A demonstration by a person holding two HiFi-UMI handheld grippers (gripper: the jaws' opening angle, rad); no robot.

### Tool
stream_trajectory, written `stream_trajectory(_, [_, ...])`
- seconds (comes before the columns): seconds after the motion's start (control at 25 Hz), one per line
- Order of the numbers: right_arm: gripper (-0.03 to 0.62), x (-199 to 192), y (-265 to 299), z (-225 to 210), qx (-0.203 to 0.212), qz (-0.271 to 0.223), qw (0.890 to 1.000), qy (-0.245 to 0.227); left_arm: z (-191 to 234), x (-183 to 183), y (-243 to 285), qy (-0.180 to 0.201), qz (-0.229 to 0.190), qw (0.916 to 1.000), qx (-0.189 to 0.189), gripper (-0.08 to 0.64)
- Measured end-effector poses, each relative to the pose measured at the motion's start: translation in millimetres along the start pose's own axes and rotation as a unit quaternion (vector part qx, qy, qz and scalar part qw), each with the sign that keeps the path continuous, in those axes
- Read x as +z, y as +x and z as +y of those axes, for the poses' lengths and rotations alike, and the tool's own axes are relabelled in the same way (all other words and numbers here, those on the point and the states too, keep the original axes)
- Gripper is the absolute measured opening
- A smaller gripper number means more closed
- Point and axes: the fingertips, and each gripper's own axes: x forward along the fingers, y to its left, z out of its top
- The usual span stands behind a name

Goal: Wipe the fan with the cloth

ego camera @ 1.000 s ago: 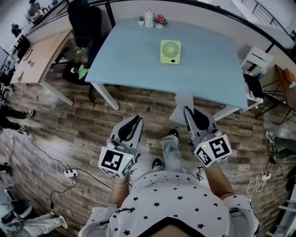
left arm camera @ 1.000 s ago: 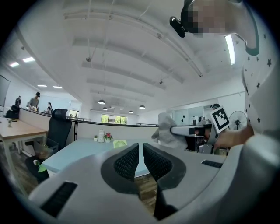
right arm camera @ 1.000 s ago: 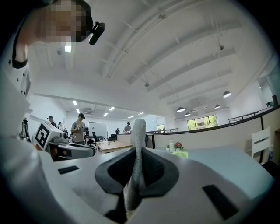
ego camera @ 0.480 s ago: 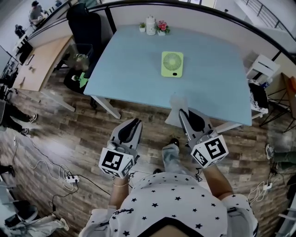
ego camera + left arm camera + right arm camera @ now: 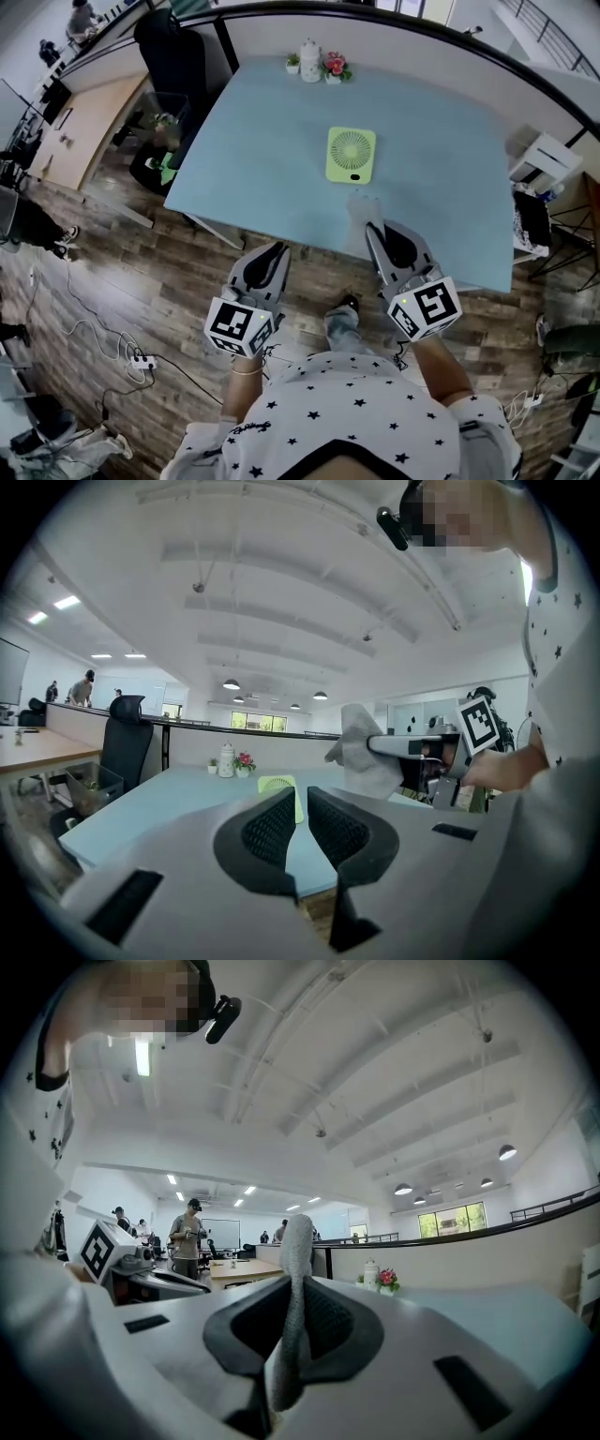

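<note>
A light green square fan (image 5: 352, 155) lies flat on the pale blue table (image 5: 262, 141), right of its middle. My right gripper (image 5: 373, 228) is shut on a grey cloth (image 5: 364, 206), which hangs over the table's near edge, short of the fan. In the right gripper view the cloth (image 5: 300, 1241) stands up between the closed jaws of the right gripper (image 5: 298, 1283). My left gripper (image 5: 278, 248) is shut and holds nothing, just short of the table's near edge. In the left gripper view, the fan (image 5: 277, 784) shows beyond the shut left gripper (image 5: 302, 794).
A white jar (image 5: 310, 47) and small flower pots (image 5: 335, 66) stand at the table's far edge. A black chair (image 5: 178, 47) and a wooden desk (image 5: 84, 112) are at the left, a white shelf (image 5: 544, 159) at the right. Cables (image 5: 131, 356) lie on the floor.
Both grippers have moved forward toward the table. The cloth now reaches over the table's near edge, and the fan is closer. Both grippers stay shut.
</note>
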Motion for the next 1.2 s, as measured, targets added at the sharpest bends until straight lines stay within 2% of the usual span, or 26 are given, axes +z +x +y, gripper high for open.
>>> stream_trajectory(0.16, [0.026, 2.0, 17.1, -20.2, 0.011, 0.001, 1.0, -0.016, 9.0, 4.7, 22.2, -0.003, -0.001, 0.9999, 0.017, 0.044])
stream_trajectory(0.32, [0.026, 1.0, 32.7, -37.6, 0.024, 0.0, 1.0, -0.012, 18.9, 6.5, 42.0, -0.008, 0.004, 0.9995, 0.031, 0.044])
stream_trajectory(0.6, [0.026, -10.1, 49.9, -72.8, 0.027, 0.007, 0.999, -0.015, 24.1, 14.6, 81.9, -0.008, -0.003, 0.9993, 0.037, 0.044])
stream_trajectory(0.92, [0.026, -17.9, 62.1, -98.4, 0.013, 0.017, 1.0, -0.008, 31.6, 10.6, 112.2, -0.016, 0.007, 0.9996, 0.023, 0.066])
stream_trajectory(1.2, [0.026, -28.7, 77.2, -115.5, -0.028, 0.034, 0.999, -0.001, 52.1, -6.0, 151.3, -0.02, 0.038, 0.9989, -0.021, 0.1])
